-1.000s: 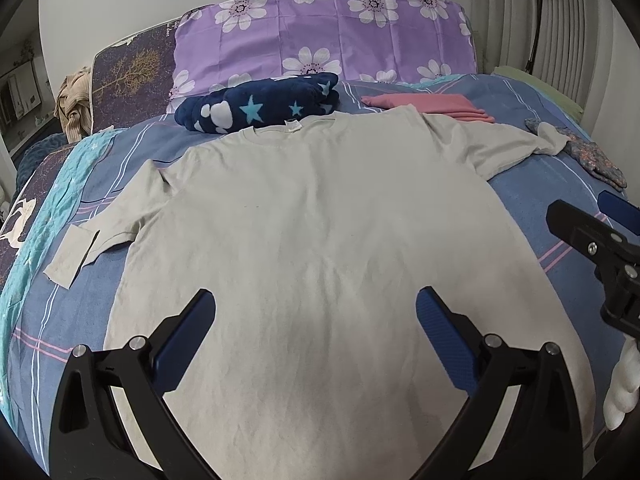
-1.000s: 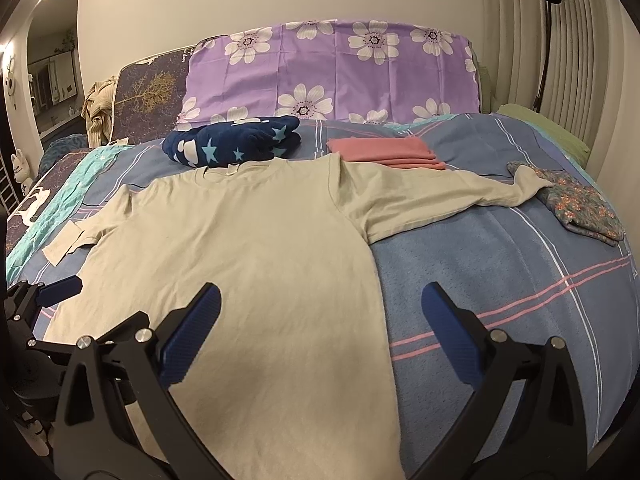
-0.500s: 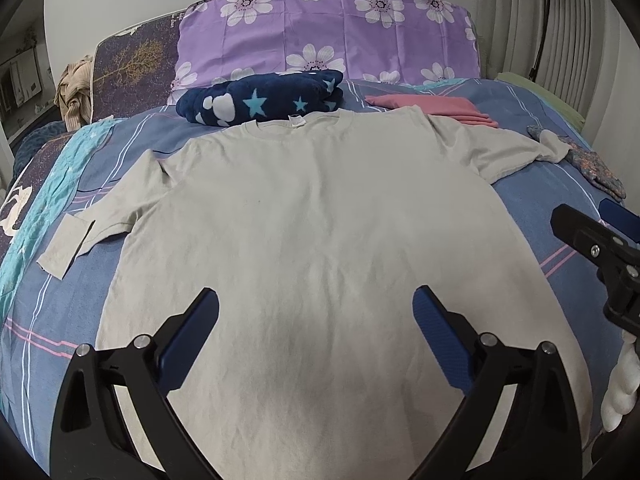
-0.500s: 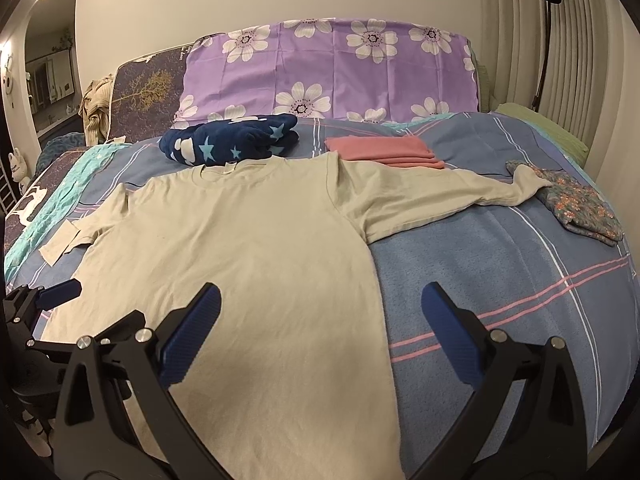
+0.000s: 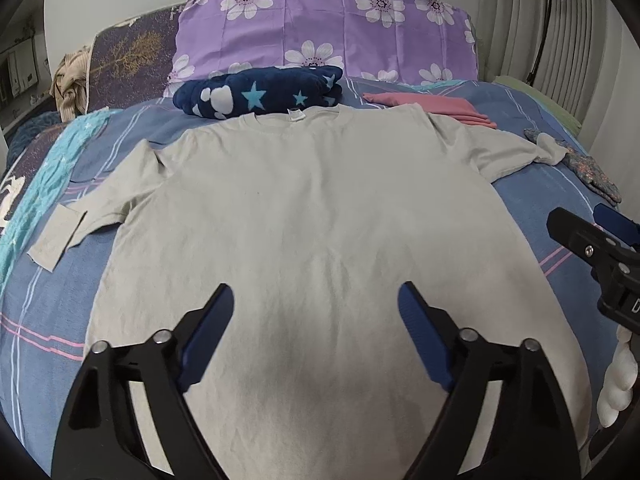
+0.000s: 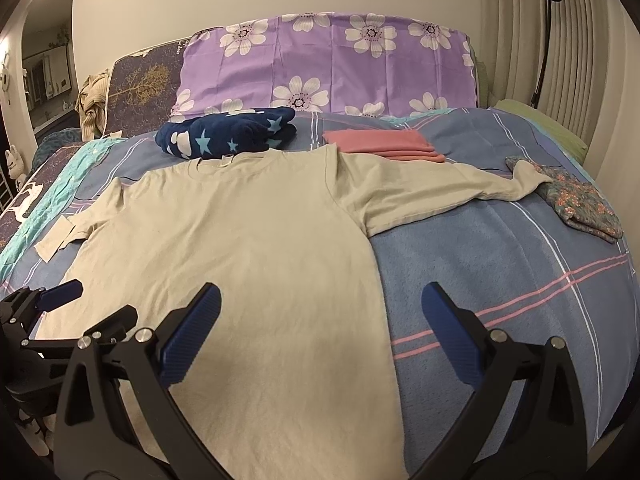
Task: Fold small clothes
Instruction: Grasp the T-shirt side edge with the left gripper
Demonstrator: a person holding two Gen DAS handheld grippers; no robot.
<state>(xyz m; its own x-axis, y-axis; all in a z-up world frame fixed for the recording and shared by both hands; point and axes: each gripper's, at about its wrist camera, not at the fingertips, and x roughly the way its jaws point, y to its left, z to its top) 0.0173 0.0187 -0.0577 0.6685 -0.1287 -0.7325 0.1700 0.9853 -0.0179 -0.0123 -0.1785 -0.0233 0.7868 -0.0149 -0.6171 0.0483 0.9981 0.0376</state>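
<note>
The beige shirt (image 5: 304, 216) lies flat on the bed (image 6: 500, 264), collar at 12 o'clock, ready for folding; left gripper (image 5: 316, 308) fingers are closing on nothing, right gripper (image 6: 320, 308) fingers apart, empty.

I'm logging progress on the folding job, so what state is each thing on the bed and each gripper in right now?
Beige T-shirt: spread flat, unfolded, sleeves out.
Pink garment: folded.
Navy star blanket: bundled by the collar.
Floral cloth: lying under the shirt's sleeve tip.
Left gripper: closing, above the shirt, nothing gripped.
Right gripper: open, empty, over the shirt's side edge.
</note>
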